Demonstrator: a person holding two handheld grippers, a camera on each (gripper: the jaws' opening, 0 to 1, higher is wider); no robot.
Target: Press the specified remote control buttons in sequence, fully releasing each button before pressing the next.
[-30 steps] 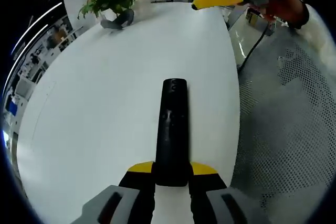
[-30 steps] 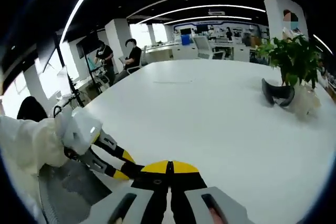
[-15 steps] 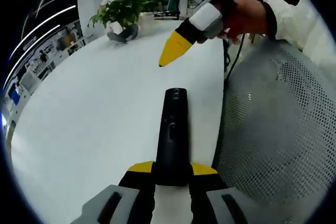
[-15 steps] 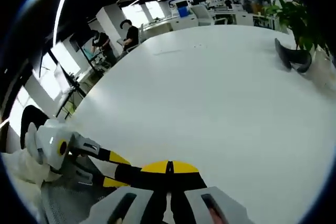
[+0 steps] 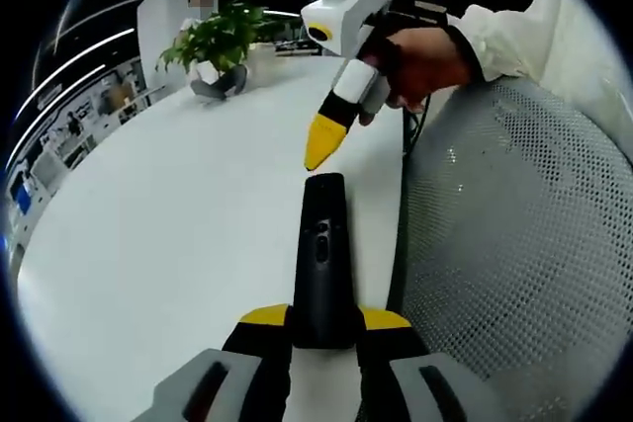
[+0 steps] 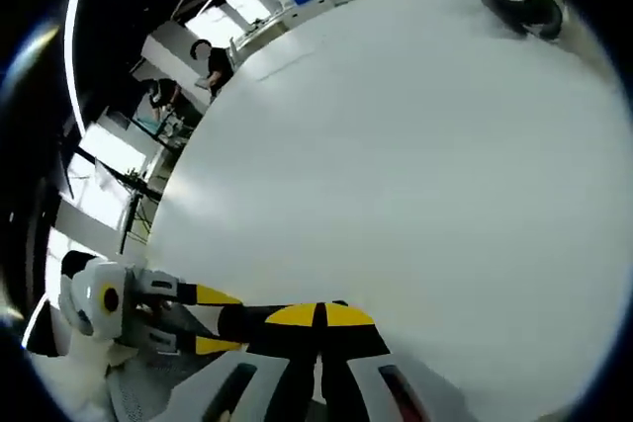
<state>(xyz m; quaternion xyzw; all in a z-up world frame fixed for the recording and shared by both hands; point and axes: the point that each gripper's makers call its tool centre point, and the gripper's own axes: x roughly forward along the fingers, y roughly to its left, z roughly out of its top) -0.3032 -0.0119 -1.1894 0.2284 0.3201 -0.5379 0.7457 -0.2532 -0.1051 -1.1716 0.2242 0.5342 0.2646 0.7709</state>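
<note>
A long black remote control [image 5: 322, 244] sticks forward from my left gripper [image 5: 324, 318], which is shut on its near end. It is held above the white table [image 5: 178, 224]. My right gripper [image 5: 321, 150] reaches in from the upper right, held by a hand [image 5: 425, 56]. Its yellow tips are shut and point down just above the remote's far end; whether they touch it I cannot tell. In the right gripper view, my right gripper [image 6: 318, 315] is shut over the remote [image 6: 242, 324], which lies between the left gripper's yellow fingers [image 6: 213, 295].
A grey mesh chair back [image 5: 514, 244] stands along the table's right edge. A potted plant [image 5: 218, 37] sits at the table's far end. A person [image 6: 208, 66] sits at a distant desk. The wide table top [image 6: 396, 145] stretches ahead.
My right gripper has swung down and closer, from high at the far right to just above the remote's far end. The left gripper has kept its hold on the remote.
</note>
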